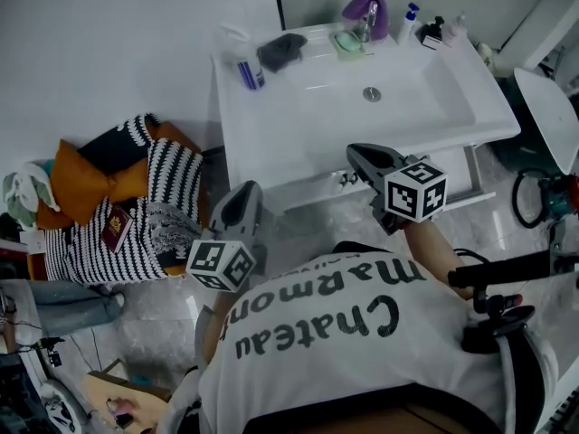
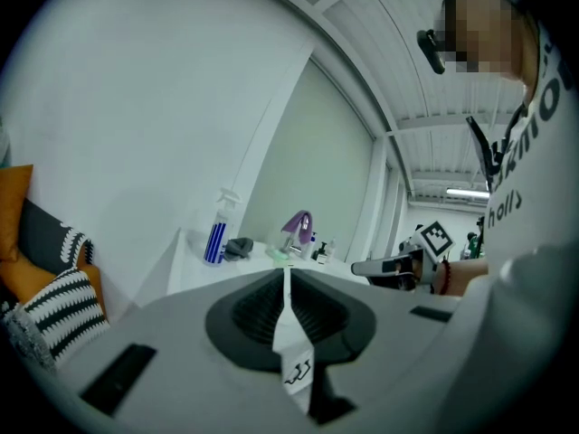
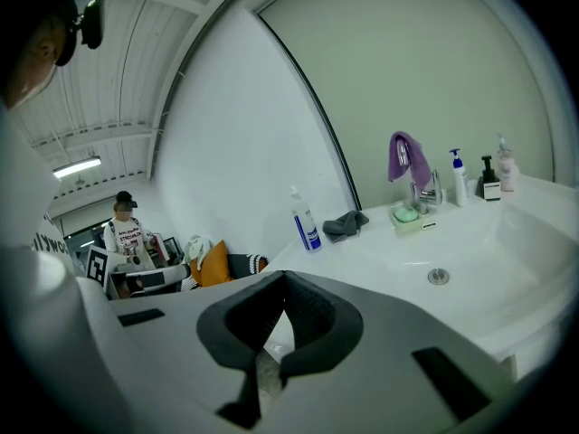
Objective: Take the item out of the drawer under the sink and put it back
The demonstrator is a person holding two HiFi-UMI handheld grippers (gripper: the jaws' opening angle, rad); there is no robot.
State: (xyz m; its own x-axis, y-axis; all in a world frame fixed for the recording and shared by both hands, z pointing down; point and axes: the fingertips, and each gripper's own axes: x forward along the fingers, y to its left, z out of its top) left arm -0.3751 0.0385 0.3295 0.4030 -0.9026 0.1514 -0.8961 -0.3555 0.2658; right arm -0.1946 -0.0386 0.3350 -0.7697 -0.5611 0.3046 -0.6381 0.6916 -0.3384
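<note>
The white sink (image 1: 271, 138) stands ahead of me, and under its front edge a white drawer front (image 1: 308, 188) shows with small metal handles (image 1: 345, 179). I cannot tell whether the drawer is open. My left gripper (image 1: 242, 193) hangs low at the sink's left front corner, apart from the drawer. In the left gripper view its jaws (image 2: 286, 274) meet at the tips, shut on nothing. My right gripper (image 1: 357, 152) hovers over the sink's front edge, just above the handles. Its jaws (image 3: 285, 277) are also closed and hold nothing. No item from the drawer is in view.
On the sink top are a blue spray bottle (image 1: 249, 69), a grey cloth (image 1: 282, 50), a green soap dish (image 1: 346, 43), a purple cloth over the tap (image 1: 366, 7) and small bottles (image 1: 412, 21). Orange and striped cushions (image 1: 118, 197) lie left. A black stand (image 1: 502, 310) is right.
</note>
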